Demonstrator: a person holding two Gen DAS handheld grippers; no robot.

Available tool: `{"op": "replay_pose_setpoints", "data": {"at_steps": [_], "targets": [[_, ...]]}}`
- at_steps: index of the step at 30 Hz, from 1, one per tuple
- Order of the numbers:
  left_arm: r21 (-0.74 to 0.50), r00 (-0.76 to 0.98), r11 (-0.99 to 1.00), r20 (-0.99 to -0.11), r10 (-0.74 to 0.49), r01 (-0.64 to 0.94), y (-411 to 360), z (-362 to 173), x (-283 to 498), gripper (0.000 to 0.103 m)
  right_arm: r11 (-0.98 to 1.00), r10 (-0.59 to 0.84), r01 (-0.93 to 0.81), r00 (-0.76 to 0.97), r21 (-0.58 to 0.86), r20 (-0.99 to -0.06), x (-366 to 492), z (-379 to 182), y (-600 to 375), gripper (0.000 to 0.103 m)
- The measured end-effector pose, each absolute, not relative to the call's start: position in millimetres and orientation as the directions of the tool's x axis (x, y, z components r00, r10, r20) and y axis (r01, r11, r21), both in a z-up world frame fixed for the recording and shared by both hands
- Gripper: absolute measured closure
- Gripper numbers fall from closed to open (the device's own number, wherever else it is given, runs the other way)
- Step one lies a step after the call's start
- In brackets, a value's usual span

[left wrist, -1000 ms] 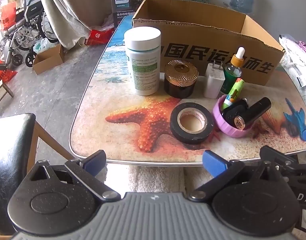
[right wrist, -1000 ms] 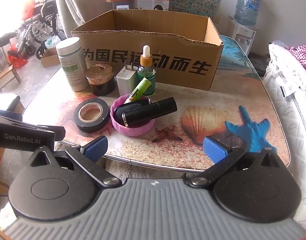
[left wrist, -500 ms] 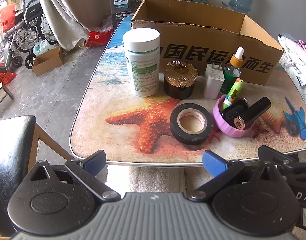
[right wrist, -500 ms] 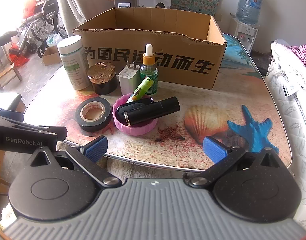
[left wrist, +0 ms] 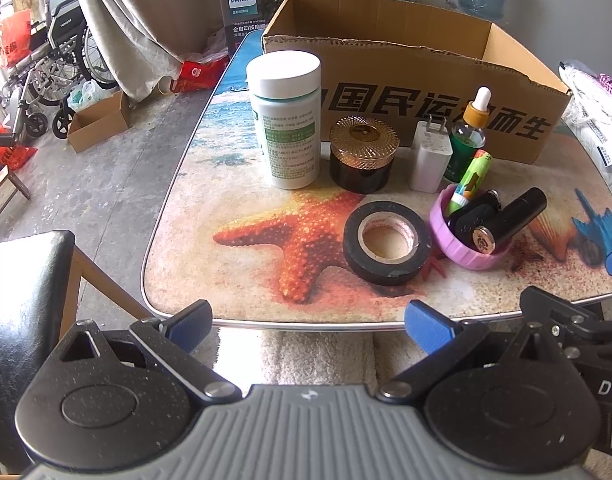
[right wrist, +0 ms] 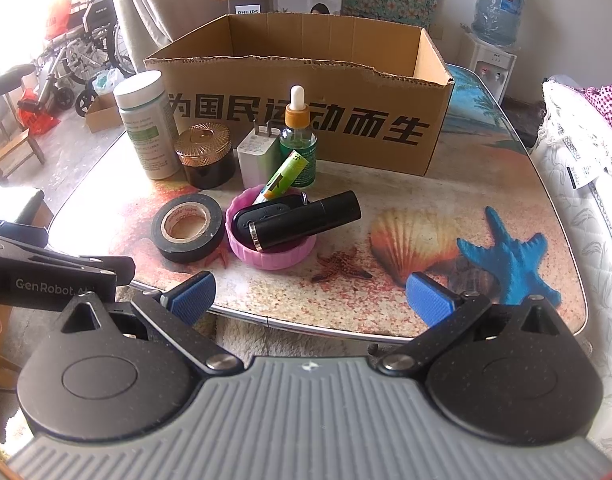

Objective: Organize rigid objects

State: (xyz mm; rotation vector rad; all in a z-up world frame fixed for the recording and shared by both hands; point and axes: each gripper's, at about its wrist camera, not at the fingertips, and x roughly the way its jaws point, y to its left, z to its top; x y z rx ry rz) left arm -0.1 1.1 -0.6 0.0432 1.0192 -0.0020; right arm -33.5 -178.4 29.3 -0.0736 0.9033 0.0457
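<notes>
On the table stand a white pill bottle [left wrist: 288, 120] [right wrist: 148, 130], a dark jar with a gold lid [left wrist: 362, 158] [right wrist: 205, 156], a white charger plug [left wrist: 430, 156] [right wrist: 258, 158] and a green dropper bottle [left wrist: 468, 142] [right wrist: 298, 140]. A black tape roll [left wrist: 386, 242] [right wrist: 188, 228] lies beside a pink lid [left wrist: 458, 248] [right wrist: 266, 256] holding a black cylinder [left wrist: 510, 218] [right wrist: 306, 220], a black fob and a green tube [left wrist: 470, 178] [right wrist: 284, 176]. My left gripper [left wrist: 309, 326] and right gripper [right wrist: 312, 298] hang open at the table's near edge, holding nothing.
An open cardboard box [left wrist: 422, 80] [right wrist: 306, 92] with printed characters stands behind the row of objects. A black chair [left wrist: 22, 304] sits left of the table. A wheelchair [left wrist: 54, 64], a small carton and clutter fill the floor at left; white bedding [right wrist: 586, 184] lies to the right.
Both grippers have crept slightly forward toward the table, so the objects look a little nearer. Nothing on the table has moved.
</notes>
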Motion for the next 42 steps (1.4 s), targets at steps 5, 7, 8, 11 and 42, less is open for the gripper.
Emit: {"op": "replay_pose_setpoints", "data": {"at_steps": [5,7,8,11,42], "targets": [[0.040,0.520,0.999,-0.854,0.023,0.022,0.6,-1.7,1.6,0.000,0.997,0.014,-0.071,0.615,-0.039,-0.788,-33.0,27.1,-178.8,0.001],[0.041,0.517,0.999,-0.856,0.024,0.022,0.5,-2.5,2.3,0.000,0.997,0.015,-0.072,0.614,-0.037,-0.789,-32.3,26.2,-178.3,0.001],[0.043,0.516,0.999,-0.856,0.026,0.021,0.4,-2.6,2.1,0.000,0.997,0.015,-0.072,0.613,-0.036,-0.790,-32.1,26.0,-178.3,0.001],[0.045,0.514,0.999,-0.857,0.028,0.022,0.2,-3.3,2.7,0.000,0.997,0.018,-0.073,0.610,-0.033,-0.792,-31.1,25.1,-178.1,0.001],[0.052,0.508,0.998,-0.860,0.035,0.019,1.9,-6.5,2.1,0.000,0.995,0.032,-0.091,0.606,-0.029,-0.795,-30.2,23.1,-172.9,0.001]]}}
